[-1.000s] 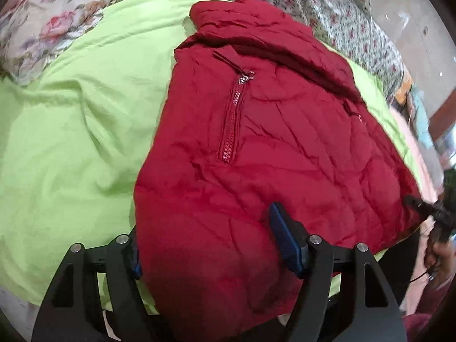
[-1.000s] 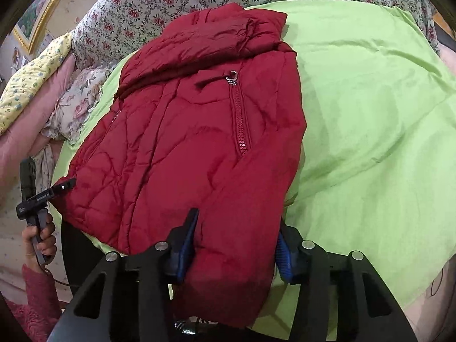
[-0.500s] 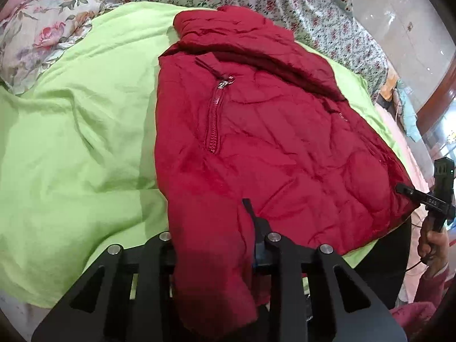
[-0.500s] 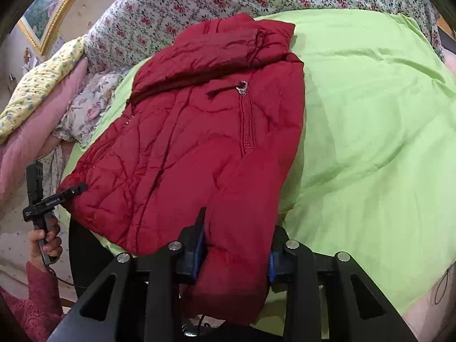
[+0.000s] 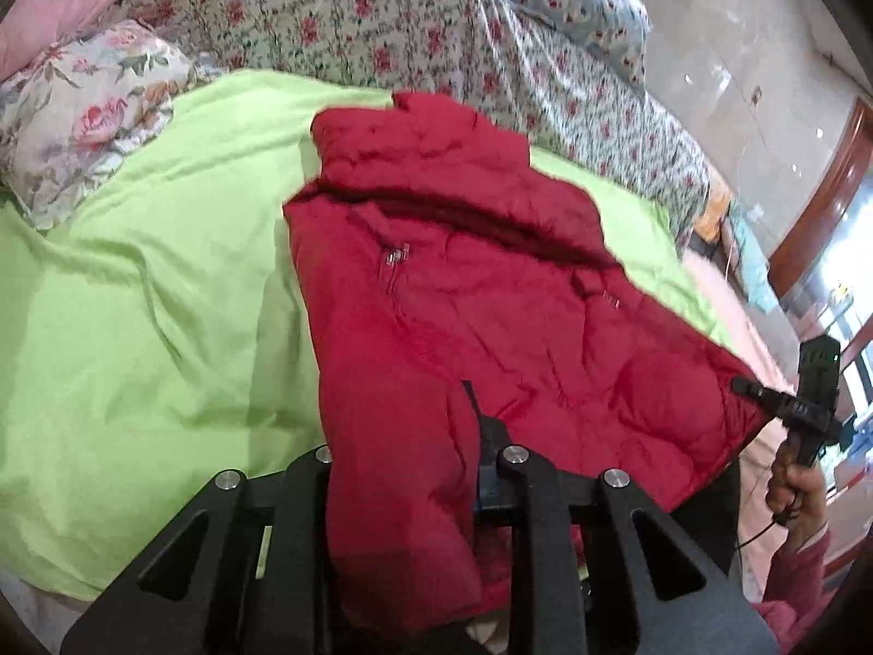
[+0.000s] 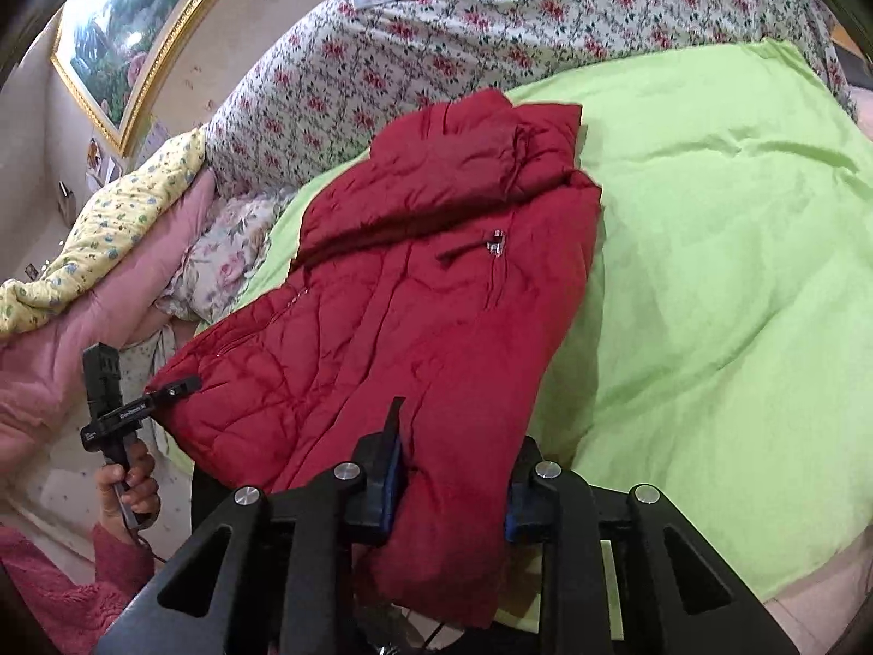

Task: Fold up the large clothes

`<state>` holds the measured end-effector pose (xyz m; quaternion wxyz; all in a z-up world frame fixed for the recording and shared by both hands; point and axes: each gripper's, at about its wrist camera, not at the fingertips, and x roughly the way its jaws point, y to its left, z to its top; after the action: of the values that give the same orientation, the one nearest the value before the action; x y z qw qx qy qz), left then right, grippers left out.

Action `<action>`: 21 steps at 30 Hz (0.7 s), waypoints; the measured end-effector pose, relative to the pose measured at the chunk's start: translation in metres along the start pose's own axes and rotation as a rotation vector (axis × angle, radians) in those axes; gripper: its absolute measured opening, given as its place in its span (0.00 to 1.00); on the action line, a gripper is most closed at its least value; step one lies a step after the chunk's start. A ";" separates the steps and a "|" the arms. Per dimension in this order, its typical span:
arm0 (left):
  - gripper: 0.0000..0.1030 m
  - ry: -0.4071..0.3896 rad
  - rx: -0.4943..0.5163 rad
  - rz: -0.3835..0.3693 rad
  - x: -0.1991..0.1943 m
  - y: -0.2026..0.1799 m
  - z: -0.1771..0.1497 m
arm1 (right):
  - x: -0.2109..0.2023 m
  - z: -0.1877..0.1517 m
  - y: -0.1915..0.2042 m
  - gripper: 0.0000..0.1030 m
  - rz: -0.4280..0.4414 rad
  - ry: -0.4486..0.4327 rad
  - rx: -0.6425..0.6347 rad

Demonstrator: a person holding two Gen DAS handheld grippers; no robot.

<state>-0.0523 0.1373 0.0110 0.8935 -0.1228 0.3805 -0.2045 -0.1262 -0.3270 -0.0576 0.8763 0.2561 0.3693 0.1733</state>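
**Puffy jacket pinched at both hem corners**

The left tongs [image 5: 404, 469], just closing, clamp the near hem of the red quilted jacket [image 5: 491, 316], which lies on the green sheet [image 5: 136, 300] over the bed. It looks soft, bulky and probably slippery, so deep bites suit it. The right tongs [image 6: 453, 475] likewise grip the opposite hem corner.

Soft even indoor light, slight motion blur, heavy fisheye bending and dark vignetted corners.
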 end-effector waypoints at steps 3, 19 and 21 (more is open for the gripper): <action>0.19 -0.033 -0.003 -0.007 -0.004 -0.002 0.012 | -0.007 0.008 0.002 0.25 0.002 -0.044 -0.009; 0.19 -0.094 -0.044 0.008 -0.001 0.002 0.059 | -0.006 0.061 0.012 0.24 -0.026 -0.162 -0.018; 0.19 -0.102 -0.055 0.005 0.001 0.004 0.069 | -0.004 0.067 0.013 0.24 -0.033 -0.171 -0.019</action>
<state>-0.0007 0.1447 0.0561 0.9085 -0.1564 0.3404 -0.1853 -0.0809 -0.3403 -0.0082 0.9098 0.2555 0.2957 0.1397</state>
